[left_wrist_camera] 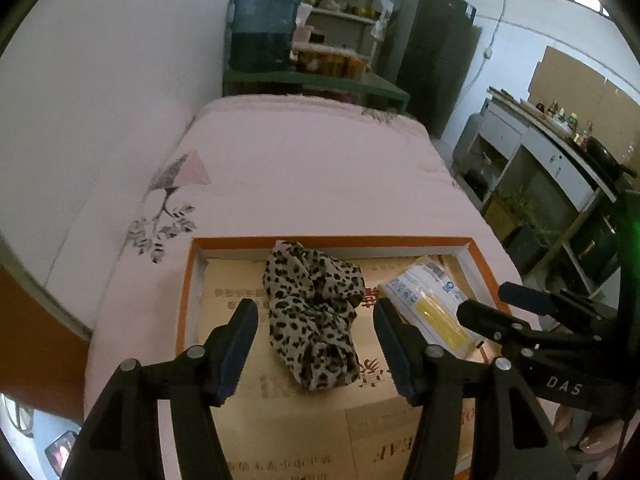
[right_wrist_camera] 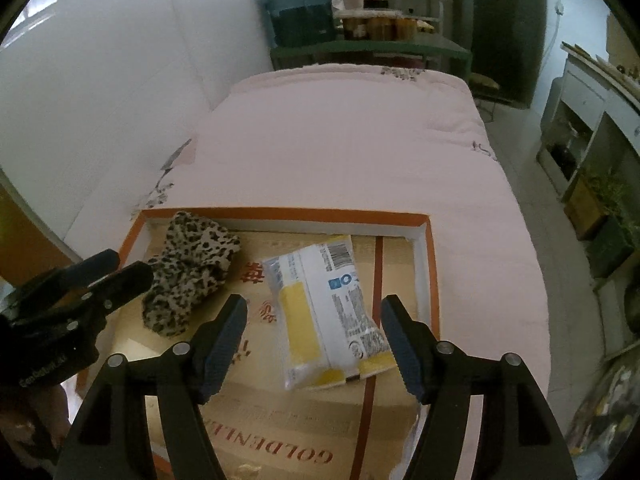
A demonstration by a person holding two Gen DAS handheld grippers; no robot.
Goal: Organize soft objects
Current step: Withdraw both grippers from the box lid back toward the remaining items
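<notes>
A crumpled leopard-print cloth [left_wrist_camera: 314, 312] lies in a shallow orange-rimmed box [left_wrist_camera: 320, 241] on a pink bed. My left gripper [left_wrist_camera: 316, 320] is open, its fingers on either side of the cloth, just above it. A white and yellow plastic packet [right_wrist_camera: 326, 312] lies in the same box to the right. My right gripper [right_wrist_camera: 314, 316] is open, hovering over the packet with a finger on each side. The cloth also shows in the right wrist view [right_wrist_camera: 192, 274], with the left gripper [right_wrist_camera: 116, 276] beside it. The packet [left_wrist_camera: 432, 300] and right gripper [left_wrist_camera: 488, 308] show in the left wrist view.
The box [right_wrist_camera: 280, 214] is lined with printed cardboard and sits at the near end of the pink bed [left_wrist_camera: 304, 168]. A white wall runs along the left. A green bench with a blue water bottle [left_wrist_camera: 262, 28] stands beyond the bed. Shelves [left_wrist_camera: 556, 184] line the right.
</notes>
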